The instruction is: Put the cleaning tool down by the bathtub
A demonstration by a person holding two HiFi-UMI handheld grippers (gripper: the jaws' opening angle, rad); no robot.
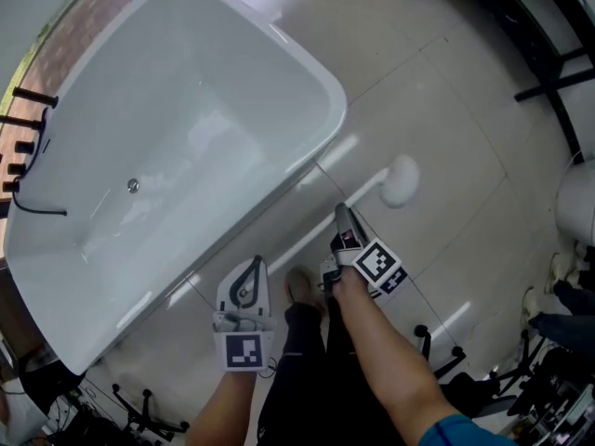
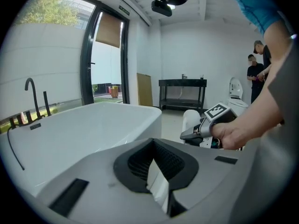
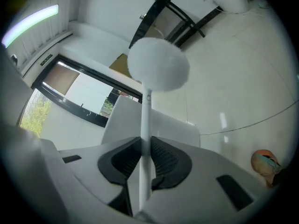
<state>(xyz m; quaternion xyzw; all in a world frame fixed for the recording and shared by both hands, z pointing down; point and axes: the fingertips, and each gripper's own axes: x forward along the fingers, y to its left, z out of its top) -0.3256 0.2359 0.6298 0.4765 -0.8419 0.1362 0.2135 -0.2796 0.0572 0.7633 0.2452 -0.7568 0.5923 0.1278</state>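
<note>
The cleaning tool is a thin white handle with a round fluffy white head [image 1: 402, 180] [image 3: 158, 63]. It hangs just above the pale tiled floor, beside the outer wall of the big white bathtub [image 1: 204, 110] [image 2: 93, 125]. My right gripper [image 1: 342, 214] [image 3: 145, 146] is shut on the handle, its black pads pressing both sides, and the head sticks out ahead of it. My left gripper [image 1: 253, 266] [image 2: 152, 146] hovers to the left, close to the tub wall, shut with nothing in it. The left gripper view shows the right gripper [image 2: 187, 134] in a hand.
A black faucet [image 1: 28, 100] [image 2: 32, 97] stands on the tub's far edge, and a drain [image 1: 133, 185] sits in its bottom. A toilet [image 1: 578, 203] and black rack [image 1: 539, 35] [image 2: 182, 94] are at the right. Tripod legs [image 1: 139, 407] and my shoe [image 1: 299, 286] are below. People [image 2: 259, 73] stand beyond.
</note>
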